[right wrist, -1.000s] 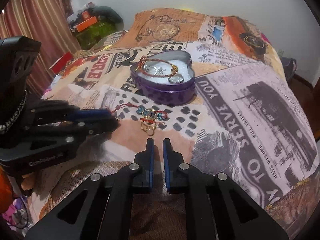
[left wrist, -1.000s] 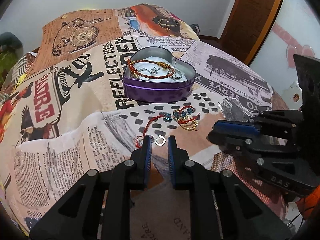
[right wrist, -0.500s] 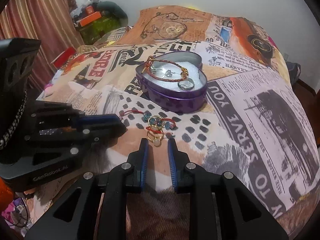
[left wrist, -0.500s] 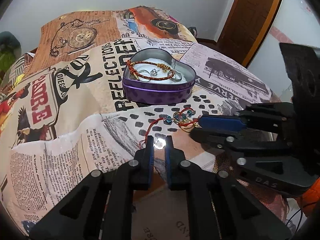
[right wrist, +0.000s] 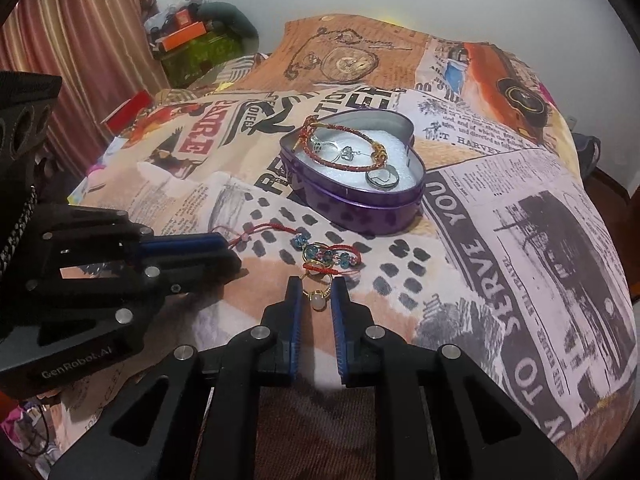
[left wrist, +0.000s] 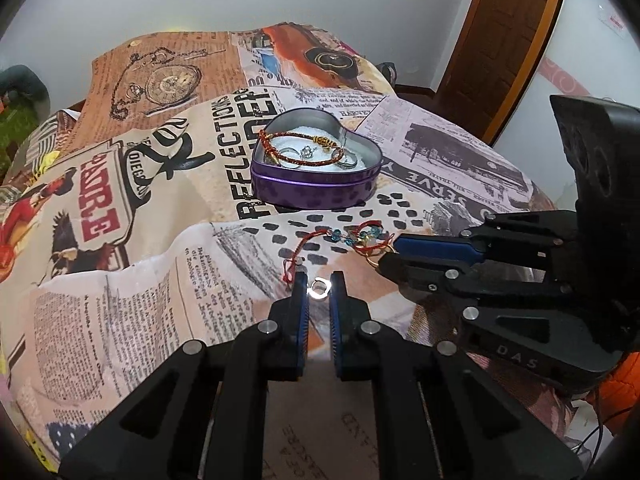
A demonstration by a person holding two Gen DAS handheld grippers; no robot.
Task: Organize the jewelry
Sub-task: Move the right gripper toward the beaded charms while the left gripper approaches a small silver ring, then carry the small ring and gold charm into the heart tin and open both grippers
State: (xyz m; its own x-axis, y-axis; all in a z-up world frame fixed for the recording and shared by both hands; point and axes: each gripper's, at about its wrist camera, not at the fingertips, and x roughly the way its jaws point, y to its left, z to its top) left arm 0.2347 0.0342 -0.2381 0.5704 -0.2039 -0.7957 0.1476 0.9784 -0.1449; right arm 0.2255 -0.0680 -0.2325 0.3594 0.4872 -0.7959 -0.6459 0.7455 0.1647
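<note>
1. A small silver ring [left wrist: 319,288] sits between the left gripper [left wrist: 318,286] pads, which stand narrowly apart; whether they pinch it, I cannot tell.
2. A gold ring with a pale stone [right wrist: 317,299] lies between the right gripper [right wrist: 317,292] pads, slightly parted, not clamped.
3. A red cord bracelet with blue beads [right wrist: 320,256] lies on the bedspread [right wrist: 520,240] just beyond.
4. The purple heart-shaped tin [right wrist: 360,208], mid-bed, holds a braided bracelet [right wrist: 344,166] and rings.

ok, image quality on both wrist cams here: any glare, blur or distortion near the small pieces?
Left wrist view: the silver ring between the jaws is blown out by glare; strong fisheye bending and dark corner vignette. Right wrist view: no such glare, the gold ring reads clearly; same fisheye curvature, and the heart tin stays sharp.
</note>
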